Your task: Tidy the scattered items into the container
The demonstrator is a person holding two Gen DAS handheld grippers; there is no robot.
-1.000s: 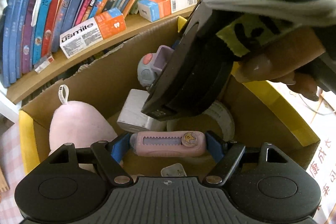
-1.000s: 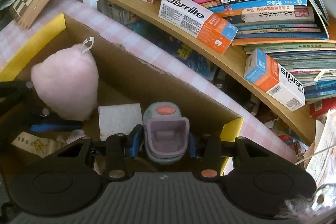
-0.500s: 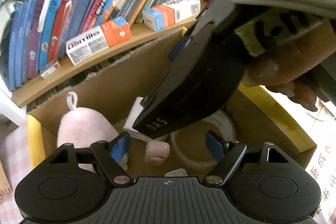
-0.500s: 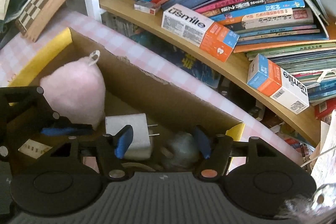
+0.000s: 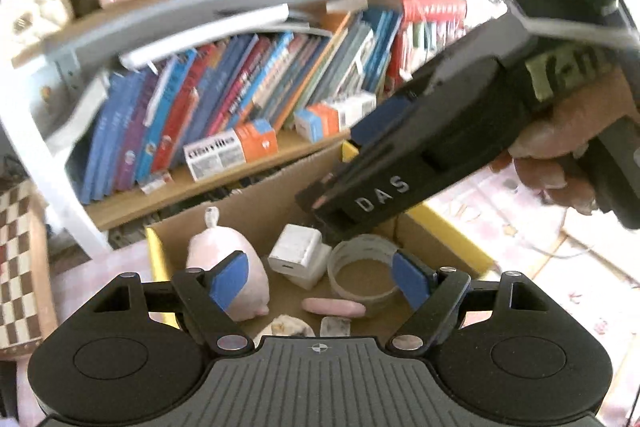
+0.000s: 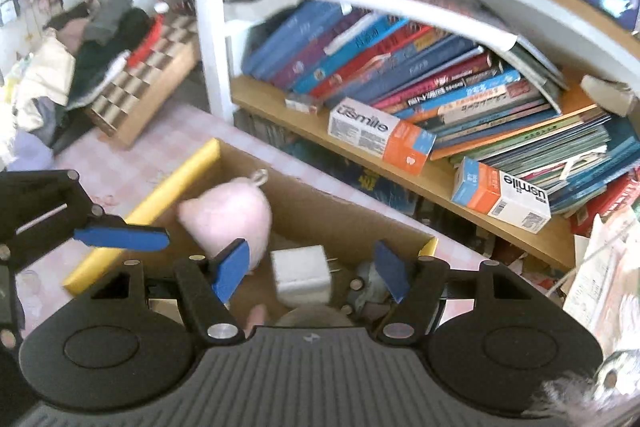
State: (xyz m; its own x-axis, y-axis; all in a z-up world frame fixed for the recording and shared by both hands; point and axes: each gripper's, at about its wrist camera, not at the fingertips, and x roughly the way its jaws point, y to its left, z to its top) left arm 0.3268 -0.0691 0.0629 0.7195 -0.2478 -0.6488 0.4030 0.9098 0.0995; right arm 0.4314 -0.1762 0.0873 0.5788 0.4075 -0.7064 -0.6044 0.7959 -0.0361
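An open cardboard box with yellow flaps holds a pink plush, a white charger block, a tape roll and a pink cutter lying flat. My left gripper hangs open and empty above them. My right gripper is open too, above the white charger, beside a grey and purple gadget and the pink plush. In the left wrist view a hand holds the right gripper's black body over the box's far right.
A bookshelf with leaning books and two usmile cartons stands right behind the box. A chessboard and a heap of clothes lie at the far left. The pink checked tablecloth surrounds the box.
The left gripper let go of the pink cutter and the right let go of the grey and purple gadget. Both dropped into the box. Both grippers opened and lifted up and back.
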